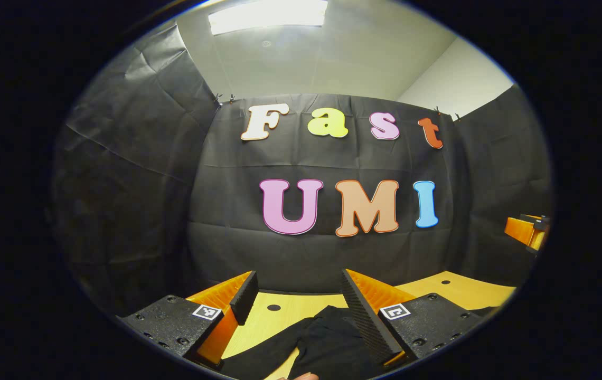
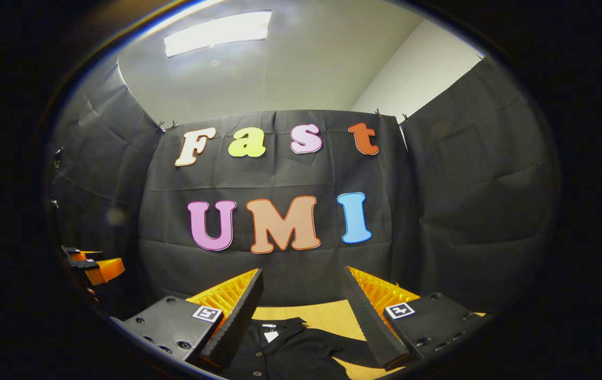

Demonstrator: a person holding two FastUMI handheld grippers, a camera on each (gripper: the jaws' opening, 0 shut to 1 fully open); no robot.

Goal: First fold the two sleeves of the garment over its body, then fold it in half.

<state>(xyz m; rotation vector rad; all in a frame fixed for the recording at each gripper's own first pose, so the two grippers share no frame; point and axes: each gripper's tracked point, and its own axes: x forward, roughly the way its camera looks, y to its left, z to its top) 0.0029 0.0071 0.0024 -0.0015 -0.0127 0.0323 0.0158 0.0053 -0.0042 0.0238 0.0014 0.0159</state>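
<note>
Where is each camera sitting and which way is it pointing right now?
Left gripper view: rides the left claw, facing forward and slightly down over the wooden table at a black garment below the open fingers; the right claw shows far right.
Right gripper view: rides the right claw, facing the garment's buttoned collar end; the left claw shows far left.
Shared: garment, table, booth wall, ceiling light.

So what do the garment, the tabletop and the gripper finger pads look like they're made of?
The black shirt looks like soft matte knit or woven cloth: it creases and lies limp, with small buttons down a collared front. The table looks like light wood or wood-look laminate, smooth, with a faint sheen and round holes. The left gripper has black finger pads that look like ribbed rubber or foam, backed by orange ridged plastic.
</note>
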